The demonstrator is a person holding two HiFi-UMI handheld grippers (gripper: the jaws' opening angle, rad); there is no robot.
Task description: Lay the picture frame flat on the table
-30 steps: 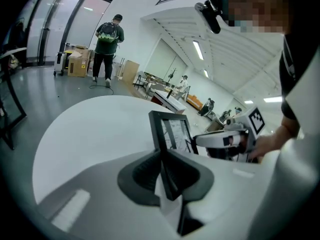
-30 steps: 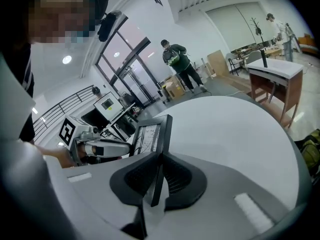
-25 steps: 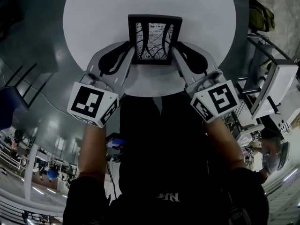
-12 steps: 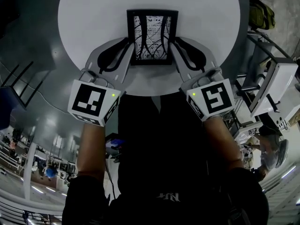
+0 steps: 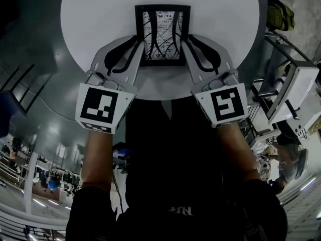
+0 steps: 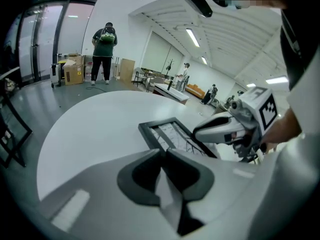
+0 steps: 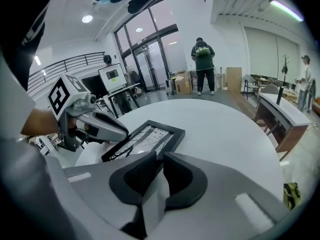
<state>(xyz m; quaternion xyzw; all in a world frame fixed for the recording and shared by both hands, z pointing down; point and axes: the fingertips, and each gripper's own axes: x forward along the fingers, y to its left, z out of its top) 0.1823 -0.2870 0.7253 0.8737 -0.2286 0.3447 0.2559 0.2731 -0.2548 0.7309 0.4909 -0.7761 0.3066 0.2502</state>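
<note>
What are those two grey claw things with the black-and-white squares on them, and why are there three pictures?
They are grippers: tools with two jaws. A person holds one in each hand. The cubes with squares are part of them. The picture from above comes from a camera on the person's head. The other two come from small cameras riding on each gripper, looking along its jaws. On the round white table is a black picture frame with a line drawing inside. The left gripper pinches its left edge and the right gripper its right edge. The frame looks flat or nearly flat; I cannot tell if it rests fully on the table.
</note>
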